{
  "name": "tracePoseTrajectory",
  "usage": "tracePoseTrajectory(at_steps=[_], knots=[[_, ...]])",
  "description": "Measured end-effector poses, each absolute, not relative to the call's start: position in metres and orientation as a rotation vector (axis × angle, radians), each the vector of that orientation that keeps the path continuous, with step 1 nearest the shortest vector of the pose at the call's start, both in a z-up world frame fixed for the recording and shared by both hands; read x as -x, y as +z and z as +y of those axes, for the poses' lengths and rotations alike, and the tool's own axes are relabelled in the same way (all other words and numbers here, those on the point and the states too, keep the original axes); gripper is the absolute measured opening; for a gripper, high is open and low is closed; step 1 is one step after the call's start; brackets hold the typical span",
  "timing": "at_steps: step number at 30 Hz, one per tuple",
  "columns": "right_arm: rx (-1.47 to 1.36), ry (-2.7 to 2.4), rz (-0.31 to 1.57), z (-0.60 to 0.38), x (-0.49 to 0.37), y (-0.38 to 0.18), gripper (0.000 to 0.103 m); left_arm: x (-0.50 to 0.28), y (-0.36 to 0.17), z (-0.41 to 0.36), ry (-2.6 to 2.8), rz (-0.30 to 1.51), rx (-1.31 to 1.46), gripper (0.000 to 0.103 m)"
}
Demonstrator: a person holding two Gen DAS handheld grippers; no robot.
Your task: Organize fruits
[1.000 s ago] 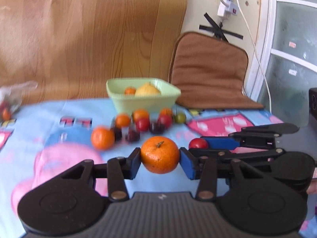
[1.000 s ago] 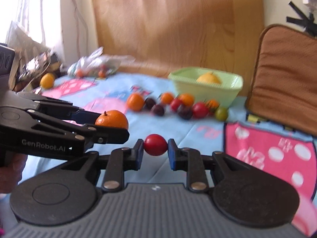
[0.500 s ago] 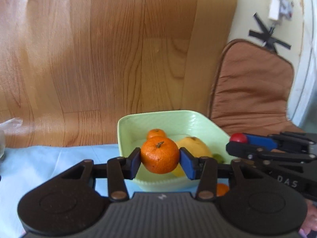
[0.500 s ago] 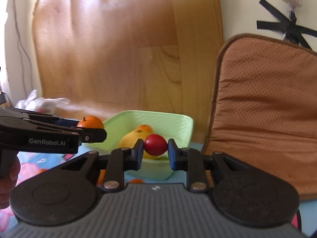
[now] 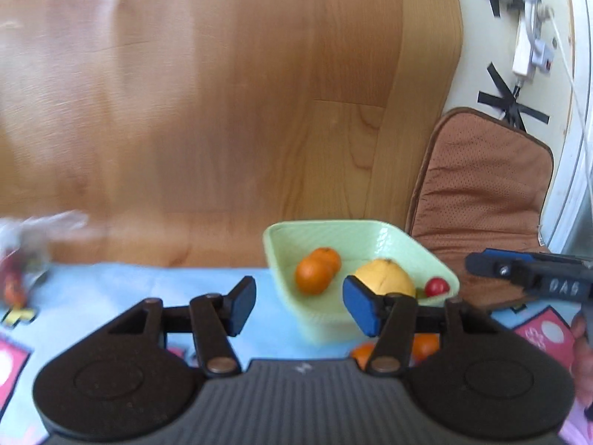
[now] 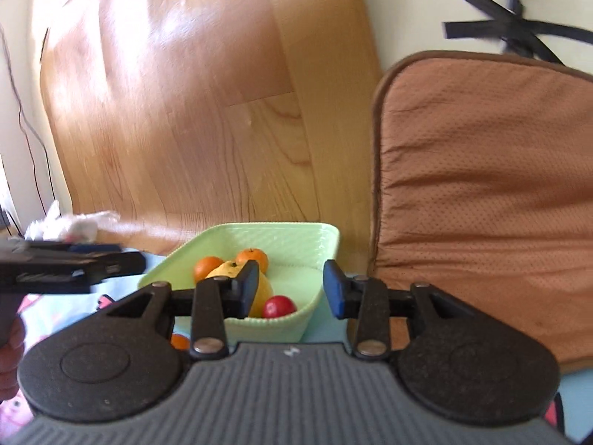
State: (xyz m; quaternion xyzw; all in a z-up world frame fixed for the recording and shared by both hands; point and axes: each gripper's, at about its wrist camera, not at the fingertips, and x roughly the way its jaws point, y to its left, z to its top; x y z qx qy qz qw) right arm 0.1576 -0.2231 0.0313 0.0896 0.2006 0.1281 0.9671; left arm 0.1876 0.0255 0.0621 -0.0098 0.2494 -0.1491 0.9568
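ribbed square green bowl [image 5: 385,237] holds round fruit

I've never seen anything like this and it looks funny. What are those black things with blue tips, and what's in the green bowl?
Each black thing is a grabbing tool that a person holds, one per hand. A small camera sits on each, looking forward between its two blue-tipped fingers, so each picture is one tool's view. The left tool and the right tool are both open and hold nothing. In front sits a green bowl on a blue patterned cloth. Inside lie two small oranges, a big yellow fruit and a little red fruit.
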Motion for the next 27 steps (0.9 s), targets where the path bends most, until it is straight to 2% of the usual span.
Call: tracePoseTrajectory(at_steps=[7,11,16,19,20,21,23,27], knots=[[-0.133,0.412,0.500,-0.194,-0.109,0.016,0.037,-0.133,0.043,0.066,-0.231,0.541,0.077,0.054],[0.027,0.454,0.515,-0.153,-0.093,0.005,0.038,-0.122,0.031,0.061,-0.247,0.571,0.050,0.071],[0.107,0.411,0.527,-0.131,-0.106,-0.003,0.038,-0.124,0.020,0.052,-0.249,0.586,0.011,0.073],[0.089,0.408,0.554,-0.129,-0.117,-0.004,0.038,-0.129,0.018,0.051,-0.257,0.605,0.020,0.067],[0.095,0.409,0.556,-0.126,-0.119,-0.006,0.038,-0.131,0.016,0.047,-0.266,0.618,0.012,0.056],[0.103,0.403,0.561,-0.124,-0.121,-0.007,0.038,-0.134,0.014,0.045,-0.284,0.636,0.008,0.041],[0.102,0.394,0.564,-0.122,-0.120,-0.007,0.033,-0.134,0.014,0.042,-0.288,0.639,0.006,0.039],[0.068,0.401,0.562,-0.126,-0.102,-0.006,0.033,-0.123,0.013,0.043,-0.283,0.627,0.010,0.039]])
